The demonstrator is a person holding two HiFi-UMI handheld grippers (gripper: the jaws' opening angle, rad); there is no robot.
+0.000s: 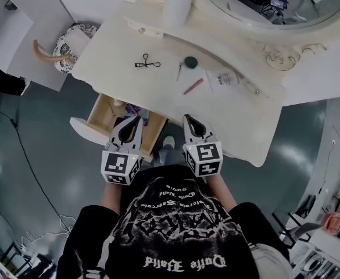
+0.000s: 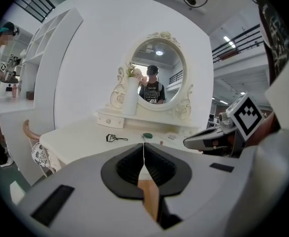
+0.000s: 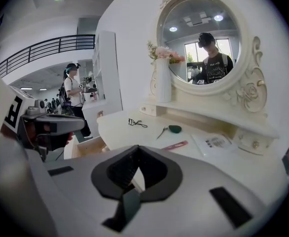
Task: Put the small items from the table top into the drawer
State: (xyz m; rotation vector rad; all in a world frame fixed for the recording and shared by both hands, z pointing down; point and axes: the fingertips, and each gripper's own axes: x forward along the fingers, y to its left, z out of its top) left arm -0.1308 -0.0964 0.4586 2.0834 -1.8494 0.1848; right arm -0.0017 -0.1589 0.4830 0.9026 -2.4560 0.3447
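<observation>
Left gripper [image 1: 133, 121], right gripper [image 1: 190, 121] hung over bench [image 1: 120, 45] front edge, jaws clenched on nothing. Eyelash curler [image 1: 147, 63], green-headed tool [image 1: 189, 63], pink stick [image 1: 193, 86], white packet [image 1: 222, 78] lay on bench at 12 o'clock, outside drawer [image 1: 102, 112]. Drawer stood open at 10 o'clock, likely to receive them.

Four small items are laid flat on the cream table top [image 1: 158, 97]. A black eyelash curler [image 1: 147, 63] is placed farthest toward nine o'clock. A dark green round-headed piece [image 1: 190, 62] with a thin handle is set at three o'clock of it. A slim pink stick [image 1: 193, 86] is laid slantwise at six o'clock of that piece, and a white printed packet [image 1: 223, 78] at three o'clock of the stick. The drawer [image 1: 100, 116] is pulled open at seven o'clock of the curler, its wooden inside exposed.
</observation>
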